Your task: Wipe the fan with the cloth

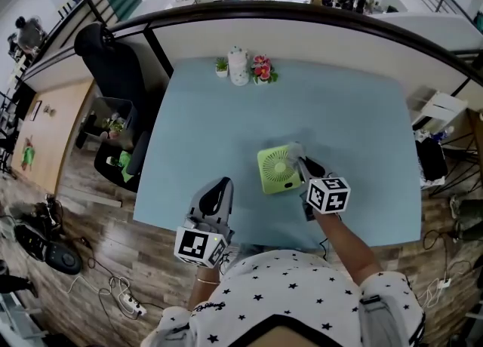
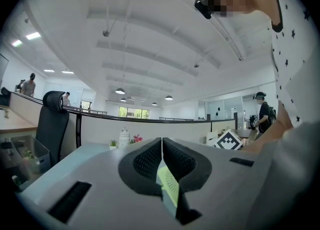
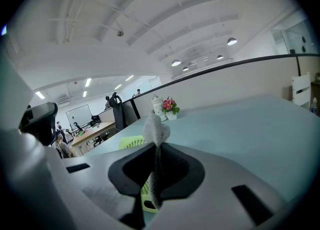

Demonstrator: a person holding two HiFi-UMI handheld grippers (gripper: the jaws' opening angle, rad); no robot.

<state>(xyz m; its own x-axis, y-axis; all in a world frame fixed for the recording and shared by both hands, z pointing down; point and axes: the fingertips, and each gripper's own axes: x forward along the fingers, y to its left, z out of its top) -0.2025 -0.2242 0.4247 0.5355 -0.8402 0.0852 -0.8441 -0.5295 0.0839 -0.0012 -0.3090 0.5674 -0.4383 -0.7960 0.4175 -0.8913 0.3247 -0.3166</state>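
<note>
The pale blue tabletop [image 1: 362,112] carries a small square lime-green plastic desk fan [image 1: 278,170], with its round grille facing up toward the head camera. Whether the fan lies flat or leans back I cannot tell.

The fan looks light and rigid. A firm wipe would probably push it across the smooth surface, so it likely needs steadying at its frame edge on the side away from the cloth. The thin grille ribs look like the fragile part and want light pressure.

The right claw [image 1: 306,166] sits at the fan's right edge, clamped on a small grey soft cloth [image 1: 294,148]. The left claw [image 1: 215,196] is to the fan's left and nearer the person, with its jaws pressed together and nothing between them.

The cloth is limp and will fold and drag over the ribs. It is pinched near its middle, and a tuft stands free above the jaws to do the wiping.

- **Head view:** only this view gives the layout, including the white jar and pink flowers [image 1: 249,68] well beyond the fan.
- **Right gripper view:** this confirms the grip, showing the cloth [image 3: 156,130] squeezed in the claw [image 3: 156,149] with the fan [image 3: 131,143] just behind it.
- **Left gripper view:** the closed claw [image 2: 161,146] shows a sliver of the fan's grille [image 2: 169,186] below the jaws.
</note>
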